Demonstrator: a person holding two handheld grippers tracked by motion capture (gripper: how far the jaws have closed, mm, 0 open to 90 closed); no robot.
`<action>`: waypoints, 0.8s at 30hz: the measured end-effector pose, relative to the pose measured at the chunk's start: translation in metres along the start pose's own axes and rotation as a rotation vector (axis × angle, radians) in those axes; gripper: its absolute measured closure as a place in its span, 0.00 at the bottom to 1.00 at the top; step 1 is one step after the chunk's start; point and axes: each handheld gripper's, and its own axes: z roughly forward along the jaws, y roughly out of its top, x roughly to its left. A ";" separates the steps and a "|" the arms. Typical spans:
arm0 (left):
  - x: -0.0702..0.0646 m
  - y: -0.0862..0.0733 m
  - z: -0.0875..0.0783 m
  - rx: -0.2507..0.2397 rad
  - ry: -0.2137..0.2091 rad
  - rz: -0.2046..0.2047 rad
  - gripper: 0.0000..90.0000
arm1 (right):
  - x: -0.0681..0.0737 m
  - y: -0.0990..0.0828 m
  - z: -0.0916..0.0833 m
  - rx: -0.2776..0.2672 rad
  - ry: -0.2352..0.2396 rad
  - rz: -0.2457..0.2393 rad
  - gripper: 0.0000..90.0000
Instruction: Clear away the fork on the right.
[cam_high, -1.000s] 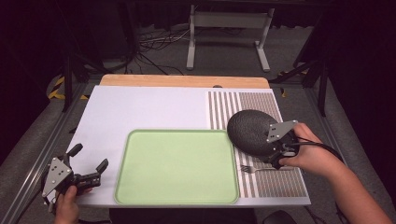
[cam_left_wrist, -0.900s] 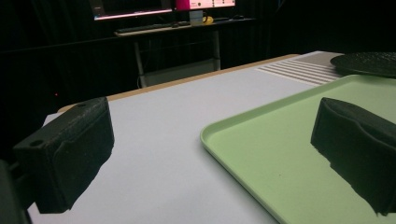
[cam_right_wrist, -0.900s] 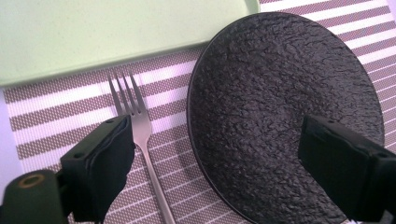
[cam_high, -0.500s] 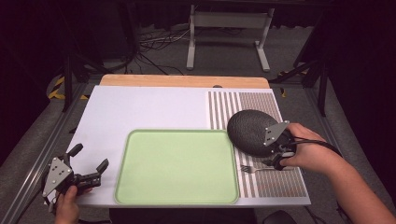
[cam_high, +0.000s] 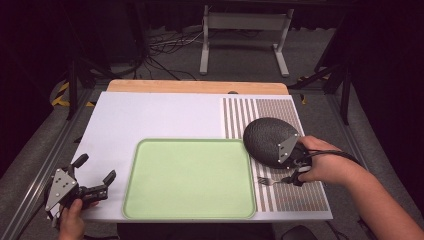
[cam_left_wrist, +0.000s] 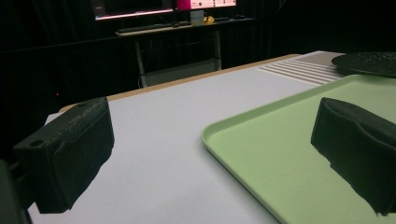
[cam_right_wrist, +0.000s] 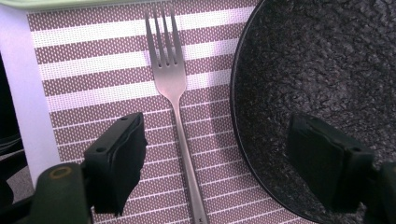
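green tray (cam_high: 190, 179), striped mat (cam_high: 295, 192), white table (cam_high: 150, 117)

Black claws (cam_high: 94, 174), grey triangular plates

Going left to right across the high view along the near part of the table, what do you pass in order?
Left gripper, held open at the table's left corner → green tray → fork on the striped mat → right gripper in the person's right hand.
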 end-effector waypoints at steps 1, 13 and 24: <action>0.000 0.000 0.000 0.001 0.000 0.000 0.00 | 0.000 0.000 0.001 -0.003 -0.003 -0.001 0.25; 0.000 0.000 0.000 0.004 -0.001 0.001 0.00 | 0.006 -0.008 0.024 0.046 0.072 0.019 0.44; 0.000 0.000 0.000 0.002 -0.003 0.001 0.00 | 0.007 -0.004 0.037 0.130 0.113 -0.060 0.66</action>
